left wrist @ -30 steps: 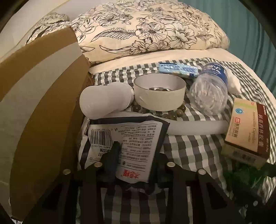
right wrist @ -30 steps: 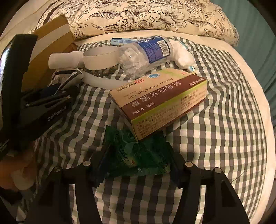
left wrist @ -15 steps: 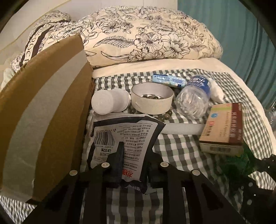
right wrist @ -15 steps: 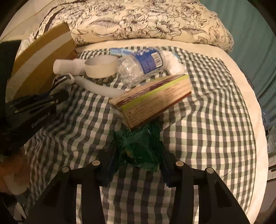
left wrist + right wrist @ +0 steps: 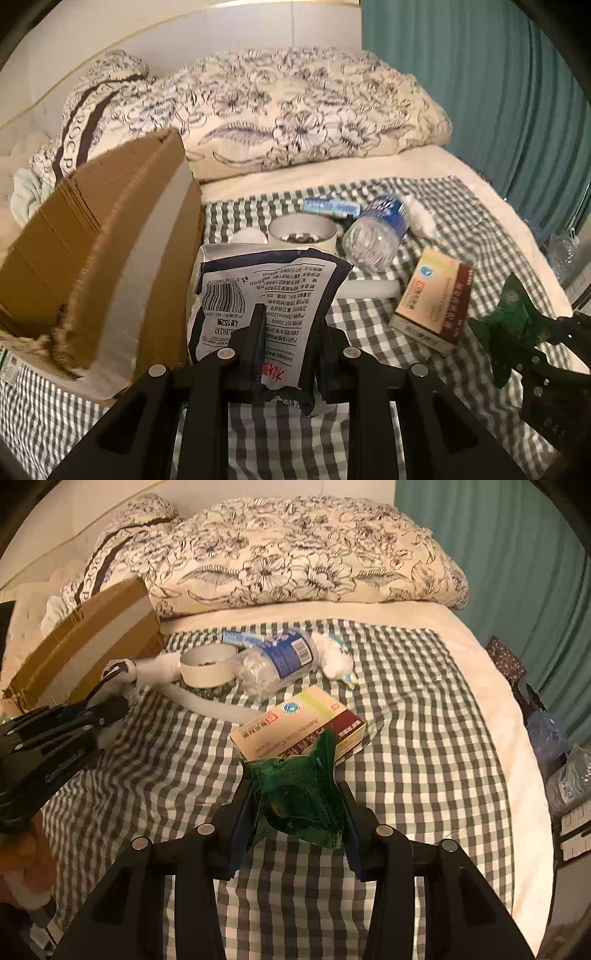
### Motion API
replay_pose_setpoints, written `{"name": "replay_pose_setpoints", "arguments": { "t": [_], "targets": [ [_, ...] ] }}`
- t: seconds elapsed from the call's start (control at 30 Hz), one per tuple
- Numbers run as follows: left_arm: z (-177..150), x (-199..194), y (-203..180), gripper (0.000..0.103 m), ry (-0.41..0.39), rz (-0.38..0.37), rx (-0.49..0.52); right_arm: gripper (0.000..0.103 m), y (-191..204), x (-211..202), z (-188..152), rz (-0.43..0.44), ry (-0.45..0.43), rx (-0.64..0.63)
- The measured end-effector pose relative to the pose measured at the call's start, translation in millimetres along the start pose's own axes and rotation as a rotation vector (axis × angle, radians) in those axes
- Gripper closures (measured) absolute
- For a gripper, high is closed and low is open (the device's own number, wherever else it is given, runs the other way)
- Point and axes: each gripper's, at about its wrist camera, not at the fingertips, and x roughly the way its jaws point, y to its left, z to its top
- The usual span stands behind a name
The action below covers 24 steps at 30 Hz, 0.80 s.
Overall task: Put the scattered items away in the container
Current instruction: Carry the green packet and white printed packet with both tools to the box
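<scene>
My left gripper is shut on a white and dark-blue printed pouch, which hangs clear of the checked blanket. Just to its left stands the brown cardboard box, with its inside hidden. My right gripper is shut on a crumpled green packet, held above the blanket in front of a beige and maroon medicine box. The left wrist view shows the green packet at the far right. The left gripper's body and a hand show at the left edge of the right wrist view.
A white tape roll, a crushed water bottle, a small blue pack, a white tube and a white wad lie beyond on the blanket. Floral pillows lie behind. Teal curtains hang on the right.
Both grippers have risen from the bed, one lifting the pouch and the other the green packet off the blanket. The box's upper edge and the wall behind have come into view.
</scene>
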Motion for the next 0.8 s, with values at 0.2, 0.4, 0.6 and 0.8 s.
{"name": "replay_pose_setpoints", "arguments": {
  "t": [0.2, 0.4, 0.6, 0.8],
  "targets": [
    [2.8, -26.3, -1.5, 0.081, -0.04, -0.008, 0.01, 0.06, -1.4, -23.2, 4.8, -0.005, -0.058, 0.024],
    [4.0, -50.5, -1.0, 0.081, -0.073, -0.016, 0.012, 0.06, -5.6, -44.9, 7.8, -0.027, -0.108, 0.056],
    [5.5, -73.5, 3.4, 0.081, -0.108, -0.029, 0.012, 0.06, -5.2, -65.3, 12.2, -0.043, -0.157, 0.074],
    [7.0, -92.1, 12.7, 0.081, -0.133, -0.04, 0.003, 0.06, 0.3, -82.5, 17.1, -0.053, -0.193, 0.079]
  ]
}}
